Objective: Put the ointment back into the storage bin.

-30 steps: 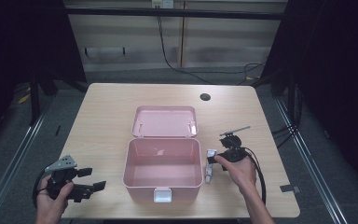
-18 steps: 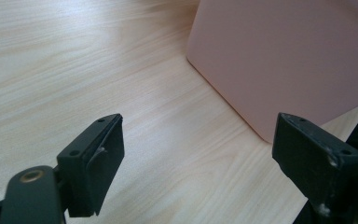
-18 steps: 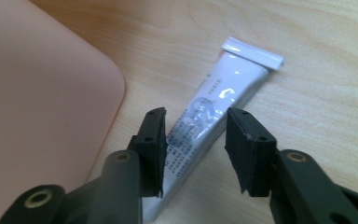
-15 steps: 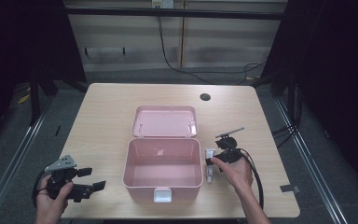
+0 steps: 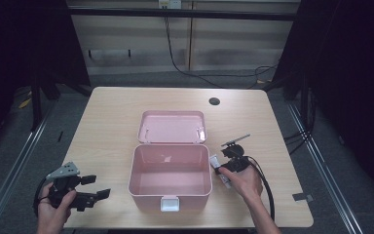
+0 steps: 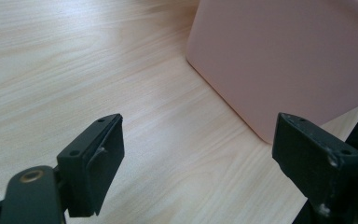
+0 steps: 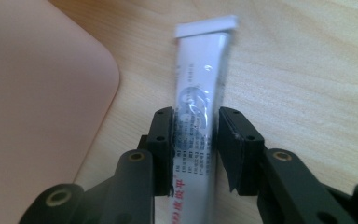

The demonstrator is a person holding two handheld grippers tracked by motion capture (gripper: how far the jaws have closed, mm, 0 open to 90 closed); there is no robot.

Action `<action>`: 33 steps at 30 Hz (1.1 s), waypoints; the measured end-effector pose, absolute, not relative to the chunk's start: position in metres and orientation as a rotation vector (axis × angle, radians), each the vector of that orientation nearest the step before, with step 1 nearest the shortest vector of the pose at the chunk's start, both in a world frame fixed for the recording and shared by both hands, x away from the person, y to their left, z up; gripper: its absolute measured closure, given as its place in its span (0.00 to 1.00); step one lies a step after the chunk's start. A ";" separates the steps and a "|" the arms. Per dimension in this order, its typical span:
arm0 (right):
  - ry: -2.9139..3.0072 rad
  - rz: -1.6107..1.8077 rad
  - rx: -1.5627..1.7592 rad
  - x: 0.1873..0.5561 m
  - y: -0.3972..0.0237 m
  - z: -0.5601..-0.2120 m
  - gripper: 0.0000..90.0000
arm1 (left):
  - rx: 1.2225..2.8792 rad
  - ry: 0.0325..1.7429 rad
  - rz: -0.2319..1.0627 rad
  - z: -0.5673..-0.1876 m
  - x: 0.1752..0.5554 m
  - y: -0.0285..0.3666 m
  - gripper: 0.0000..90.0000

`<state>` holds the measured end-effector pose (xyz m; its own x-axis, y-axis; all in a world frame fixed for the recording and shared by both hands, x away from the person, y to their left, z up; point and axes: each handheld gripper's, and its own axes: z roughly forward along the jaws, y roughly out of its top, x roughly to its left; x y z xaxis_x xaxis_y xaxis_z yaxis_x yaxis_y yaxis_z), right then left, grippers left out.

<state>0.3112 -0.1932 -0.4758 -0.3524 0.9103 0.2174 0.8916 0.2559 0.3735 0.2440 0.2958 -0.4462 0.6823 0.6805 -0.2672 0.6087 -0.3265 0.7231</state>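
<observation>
Closing within the last half second, the right gripper (image 7: 196,140) pinched its fingers (image 7: 162,144) on the white tube (image 7: 200,93), which lay on the counter (image 5: 272,122) just right of the open pink box (image 5: 170,178). Its long axis ran straight ahead, crimped end farthest. Left of the box, the left gripper (image 6: 196,163) rested with fingers spread, empty.

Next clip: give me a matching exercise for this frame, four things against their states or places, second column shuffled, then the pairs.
Things:
1. left claw
2. right claw
3. pink box
4. white tube

States or places:
A. lid swung back, nothing visible inside
B. lying on the table beside the box's right wall
C. jaws wide apart, nothing between them
D. jaws just closing, pads against the tube's sides

Pairs: 1-C, 2-D, 3-A, 4-B
</observation>
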 end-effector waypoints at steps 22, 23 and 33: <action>2.601 0.462 1.616 0.313 -0.189 -0.467 0.80 | 2.041 0.992 0.111 -0.446 0.244 0.296 0.19; 2.611 0.455 1.621 0.313 -0.191 -0.467 0.80 | 2.041 0.992 0.111 -0.446 0.244 0.296 0.19; 2.713 0.359 1.563 0.316 -0.191 -0.461 0.80 | 2.039 0.996 0.110 -0.447 0.244 0.296 0.19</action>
